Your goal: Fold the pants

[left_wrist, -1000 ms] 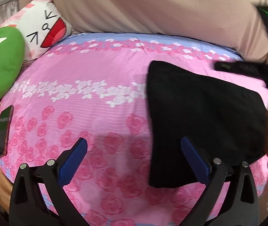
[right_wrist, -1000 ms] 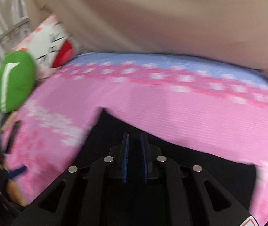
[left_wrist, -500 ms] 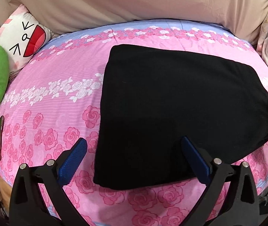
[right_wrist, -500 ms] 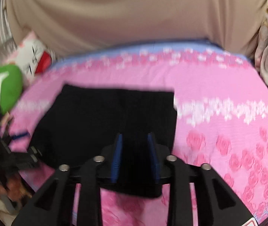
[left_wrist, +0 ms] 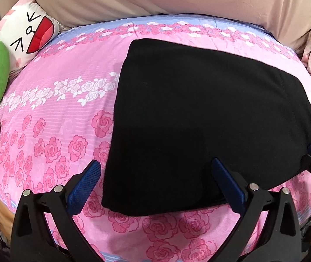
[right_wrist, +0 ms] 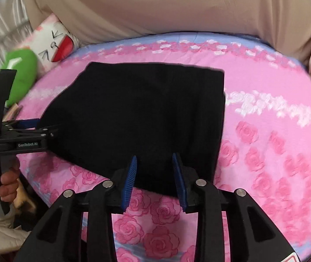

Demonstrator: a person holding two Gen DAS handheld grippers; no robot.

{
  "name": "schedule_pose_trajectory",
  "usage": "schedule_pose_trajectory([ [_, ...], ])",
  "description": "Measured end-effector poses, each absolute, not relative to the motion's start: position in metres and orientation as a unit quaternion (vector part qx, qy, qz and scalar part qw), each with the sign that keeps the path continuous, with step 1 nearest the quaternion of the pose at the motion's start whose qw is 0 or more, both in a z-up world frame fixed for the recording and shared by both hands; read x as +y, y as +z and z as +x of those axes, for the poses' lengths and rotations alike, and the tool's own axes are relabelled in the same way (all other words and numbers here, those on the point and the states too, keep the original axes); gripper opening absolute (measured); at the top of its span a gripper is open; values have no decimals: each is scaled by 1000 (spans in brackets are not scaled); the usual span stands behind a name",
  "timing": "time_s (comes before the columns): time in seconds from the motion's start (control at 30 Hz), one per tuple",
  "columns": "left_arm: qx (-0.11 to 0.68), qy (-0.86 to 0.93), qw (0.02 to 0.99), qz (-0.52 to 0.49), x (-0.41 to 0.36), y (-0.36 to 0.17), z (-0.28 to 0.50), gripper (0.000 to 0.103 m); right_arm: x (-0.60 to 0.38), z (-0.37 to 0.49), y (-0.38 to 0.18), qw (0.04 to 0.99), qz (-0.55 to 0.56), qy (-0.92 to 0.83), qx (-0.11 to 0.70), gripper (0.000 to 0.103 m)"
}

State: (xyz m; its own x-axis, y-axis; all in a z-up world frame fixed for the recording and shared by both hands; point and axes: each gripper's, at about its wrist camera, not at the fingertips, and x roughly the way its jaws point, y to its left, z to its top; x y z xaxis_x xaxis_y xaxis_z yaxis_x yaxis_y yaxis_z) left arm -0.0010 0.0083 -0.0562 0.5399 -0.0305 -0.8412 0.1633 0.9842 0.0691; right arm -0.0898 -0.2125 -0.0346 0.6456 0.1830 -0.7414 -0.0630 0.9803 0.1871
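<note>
now the left gripper [left_wrist: 153,182] has its jaws wide apart over the near edge of the black pants [left_wrist: 201,118], folded flat on the pink bed [left_wrist: 52,113]; the right gripper [right_wrist: 155,180] (jaws parted, empty) should square that edge before pressing.

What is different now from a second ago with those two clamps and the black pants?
The right gripper opened, let go of the black pants and backed toward their near edge. The pants now lie folded flat on the pink bedspread. The left gripper stayed open; the pillows did not move.
</note>
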Motion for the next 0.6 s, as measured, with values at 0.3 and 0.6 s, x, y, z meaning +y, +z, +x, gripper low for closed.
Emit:
schedule_pose_trajectory([
  [0.3, 485, -85, 870, 40, 20, -51, -7, 98, -237, -110, -8, 903, 151, 70, 396, 41],
  [0.6, 519, -144, 842, -43, 45, -60, -2, 98, -261, -114, -23, 887, 207, 56, 408, 65],
])
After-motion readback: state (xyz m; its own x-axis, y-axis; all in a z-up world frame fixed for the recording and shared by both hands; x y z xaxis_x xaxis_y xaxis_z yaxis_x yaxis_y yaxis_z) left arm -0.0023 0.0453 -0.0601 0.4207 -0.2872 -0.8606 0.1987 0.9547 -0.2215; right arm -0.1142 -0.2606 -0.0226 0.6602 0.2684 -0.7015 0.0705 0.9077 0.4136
